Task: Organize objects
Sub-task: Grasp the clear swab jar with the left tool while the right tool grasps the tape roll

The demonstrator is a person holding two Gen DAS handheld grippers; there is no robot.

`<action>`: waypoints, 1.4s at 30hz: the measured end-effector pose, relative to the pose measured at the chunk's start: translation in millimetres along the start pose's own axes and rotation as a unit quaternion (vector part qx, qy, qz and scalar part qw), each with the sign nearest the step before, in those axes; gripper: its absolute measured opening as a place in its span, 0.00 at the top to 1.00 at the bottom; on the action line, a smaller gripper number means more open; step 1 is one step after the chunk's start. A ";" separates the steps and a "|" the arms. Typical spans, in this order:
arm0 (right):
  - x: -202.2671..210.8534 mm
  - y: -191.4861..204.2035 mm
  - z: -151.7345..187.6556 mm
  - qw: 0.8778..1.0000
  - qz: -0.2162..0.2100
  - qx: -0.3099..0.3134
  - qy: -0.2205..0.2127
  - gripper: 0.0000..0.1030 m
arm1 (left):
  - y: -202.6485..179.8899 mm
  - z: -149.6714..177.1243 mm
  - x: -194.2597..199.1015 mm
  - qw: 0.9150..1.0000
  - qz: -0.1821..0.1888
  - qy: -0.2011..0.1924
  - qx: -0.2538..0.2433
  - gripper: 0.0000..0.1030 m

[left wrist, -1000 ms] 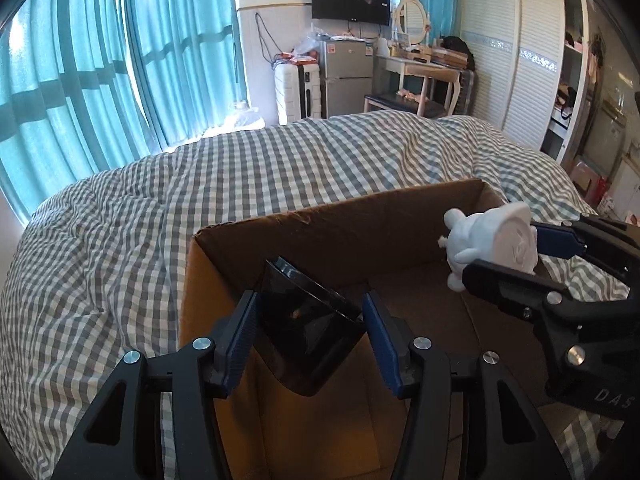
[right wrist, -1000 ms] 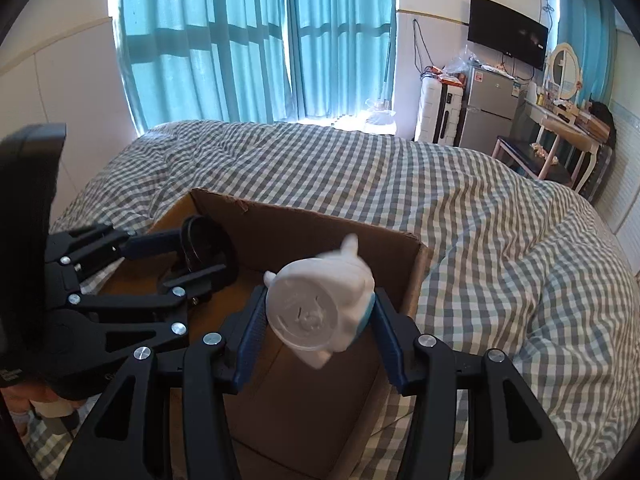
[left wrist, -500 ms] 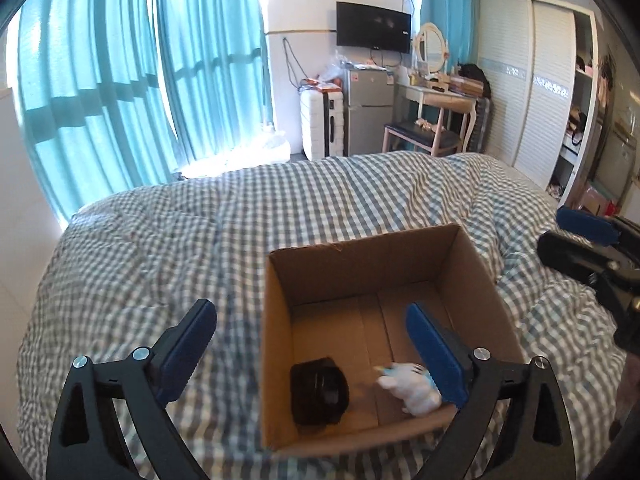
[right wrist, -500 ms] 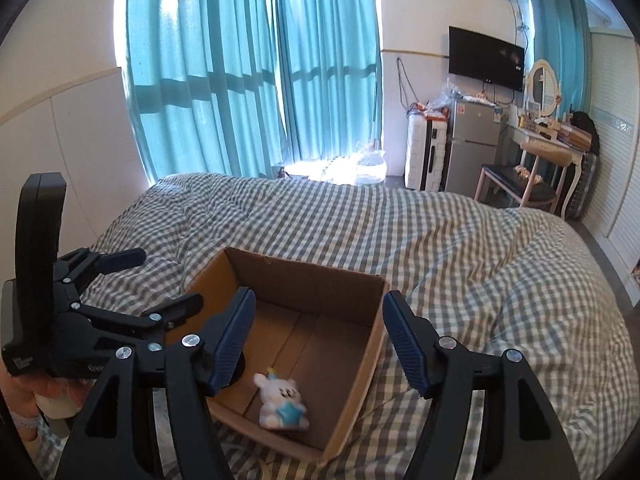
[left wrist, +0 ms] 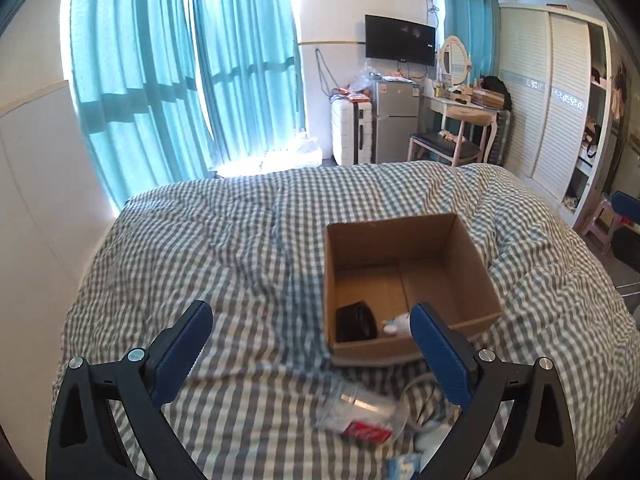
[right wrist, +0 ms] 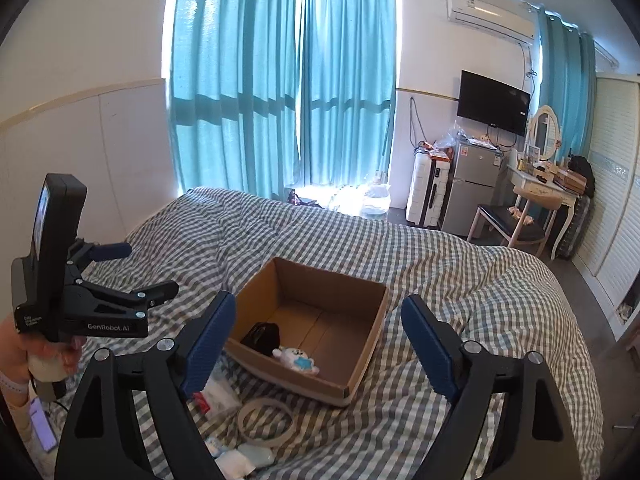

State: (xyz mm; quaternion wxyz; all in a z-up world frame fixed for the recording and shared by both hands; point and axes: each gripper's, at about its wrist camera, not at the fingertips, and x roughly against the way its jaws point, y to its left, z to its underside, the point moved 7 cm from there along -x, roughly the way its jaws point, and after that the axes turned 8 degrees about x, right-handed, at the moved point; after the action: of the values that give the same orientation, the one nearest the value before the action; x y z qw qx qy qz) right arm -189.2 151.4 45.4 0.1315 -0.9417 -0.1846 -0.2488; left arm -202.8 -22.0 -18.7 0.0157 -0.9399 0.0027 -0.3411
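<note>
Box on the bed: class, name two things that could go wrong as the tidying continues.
The box sits on a soft, rumpled quilt, so a push could tip it. The clear jar lying on its side near the tape ring might roll or slip from a hand-held gripper.

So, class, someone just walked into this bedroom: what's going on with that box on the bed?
A person is tidying loose items into a cardboard box on the checked bed, using a handheld claw in each hand. Both the left claw and the right claw are open and empty, held above the bed. A black object and a white plush toy already lie inside. A tape ring and a clear container still wait on the bedding in front.
</note>
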 end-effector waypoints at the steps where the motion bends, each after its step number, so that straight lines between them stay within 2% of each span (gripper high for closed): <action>1: 2.0 4.0 3.6 1.000 -0.003 0.002 0.002 0.17 | 4.5 4.9 5.3 1.000 -0.006 -0.007 0.007 0.01; 5: 7.3 18.5 22.3 1.000 -0.011 0.005 0.008 0.17 | 12.8 25.5 9.0 1.000 -0.016 -0.006 0.014 0.01; 9: 2.2 28.4 52.4 1.000 -0.010 0.001 0.017 0.13 | 15.5 60.0 0.7 1.000 -0.028 0.008 0.007 0.01; 15: -38.2 44.4 103.0 0.997 -0.040 -0.015 0.059 0.12 | 4.4 108.1 -27.3 0.999 -0.003 0.045 0.015 0.01; 18: -61.7 50.9 124.9 0.995 -0.059 -0.021 0.082 0.12 | -8.2 122.1 -38.5 0.999 -0.003 0.046 -0.013 0.01; 22: -85.5 51.7 145.0 0.992 -0.060 -0.024 0.104 0.12 | -21.0 132.1 -54.4 0.998 0.003 0.051 -0.048 0.01; 25: -100.0 52.1 153.4 0.989 -0.074 -0.034 0.120 0.12 | -27.3 142.2 -68.7 0.995 0.016 0.073 -0.061 0.01; 30: -125.4 54.3 165.5 0.985 -0.082 -0.034 0.146 0.12 | -31.2 156.1 -91.6 0.990 0.015 0.119 -0.079 0.01; 34: -140.4 49.5 177.3 0.979 -0.098 -0.059 0.168 0.12 | -32.7 164.6 -107.0 0.985 0.021 0.152 -0.078 0.01; 42: -143.5 42.7 183.8 0.975 -0.114 -0.082 0.172 0.12 | -39.0 167.1 -136.5 0.979 0.039 0.192 -0.061 0.01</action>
State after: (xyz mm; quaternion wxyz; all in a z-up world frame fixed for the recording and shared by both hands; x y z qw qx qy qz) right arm -210.3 135.0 -190.1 0.0544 -0.8649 -0.2445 -0.4350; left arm -200.7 23.7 -233.1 -0.0289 -0.8554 0.0630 -0.5133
